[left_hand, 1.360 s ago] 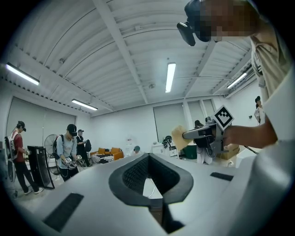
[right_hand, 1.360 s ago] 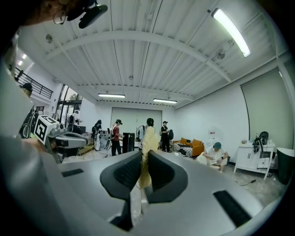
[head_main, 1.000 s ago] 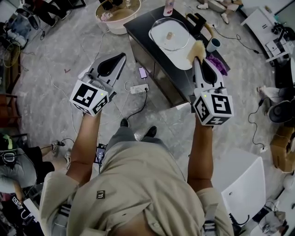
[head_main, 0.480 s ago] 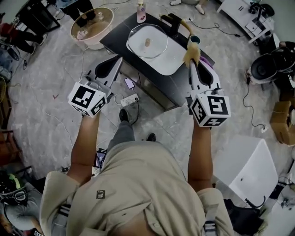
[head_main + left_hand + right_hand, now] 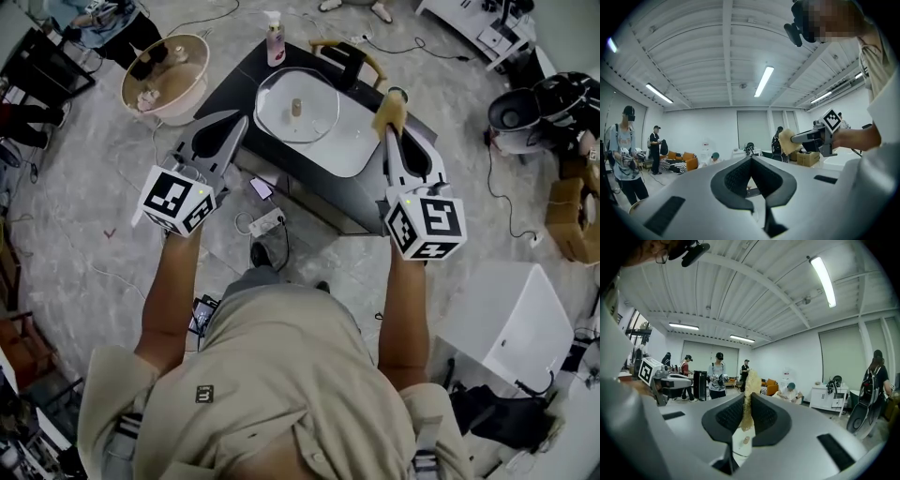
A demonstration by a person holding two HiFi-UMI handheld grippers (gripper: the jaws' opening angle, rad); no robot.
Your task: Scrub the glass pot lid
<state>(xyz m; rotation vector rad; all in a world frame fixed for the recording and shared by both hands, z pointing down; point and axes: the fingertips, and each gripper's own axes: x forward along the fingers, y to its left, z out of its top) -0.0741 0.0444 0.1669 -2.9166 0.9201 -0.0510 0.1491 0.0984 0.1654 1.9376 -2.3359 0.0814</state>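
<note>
Tan sponge [image 5: 748, 401] pinched between the jaws of the right gripper [image 5: 388, 134], left gripper [image 5: 240, 122] pressed together on nothing: we hold both short of the glass lid [image 5: 281, 98], lying knob-up on a white mat [image 5: 352, 150] on the black table [image 5: 319, 197]; next, we judge, the sponge must meet the glass.

Round glass pot lid [image 5: 297, 106] with small central knob, lying flat on white board [image 5: 352, 145], dark counter [image 5: 234, 80].
</note>
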